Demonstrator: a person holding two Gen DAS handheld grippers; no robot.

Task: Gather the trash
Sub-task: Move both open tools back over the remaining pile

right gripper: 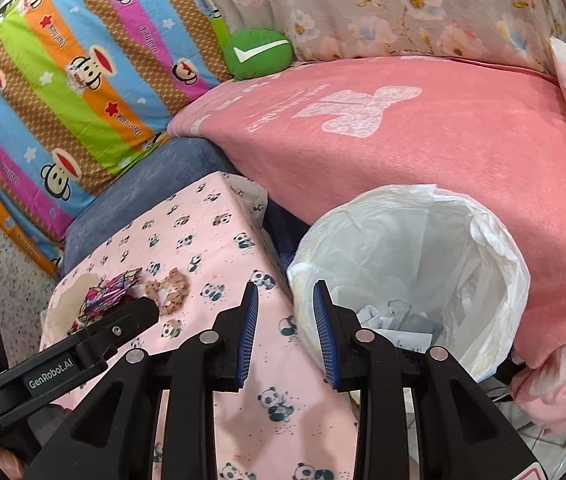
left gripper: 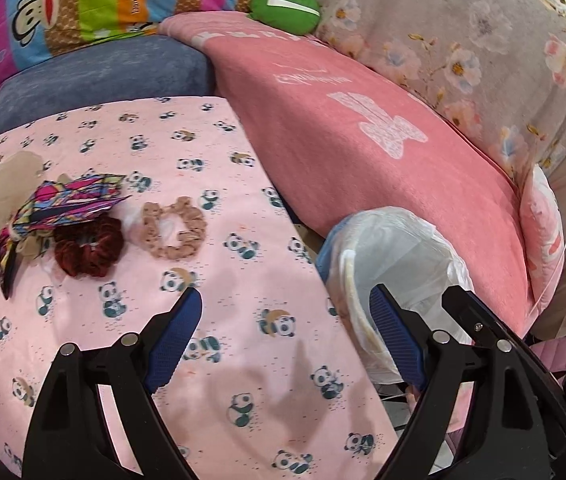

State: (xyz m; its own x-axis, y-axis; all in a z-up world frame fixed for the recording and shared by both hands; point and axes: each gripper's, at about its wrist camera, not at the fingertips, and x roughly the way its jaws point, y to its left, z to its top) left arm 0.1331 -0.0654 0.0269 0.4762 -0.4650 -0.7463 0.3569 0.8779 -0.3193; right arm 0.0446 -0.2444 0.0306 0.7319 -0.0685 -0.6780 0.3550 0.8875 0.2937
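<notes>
Right wrist view, right tool partly open, empty, beside lined bin, left tool wide open, empty

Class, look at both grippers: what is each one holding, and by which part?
Nothing is held. The left gripper stands wide open, and the right gripper has an empty gap between its fingers.
</notes>
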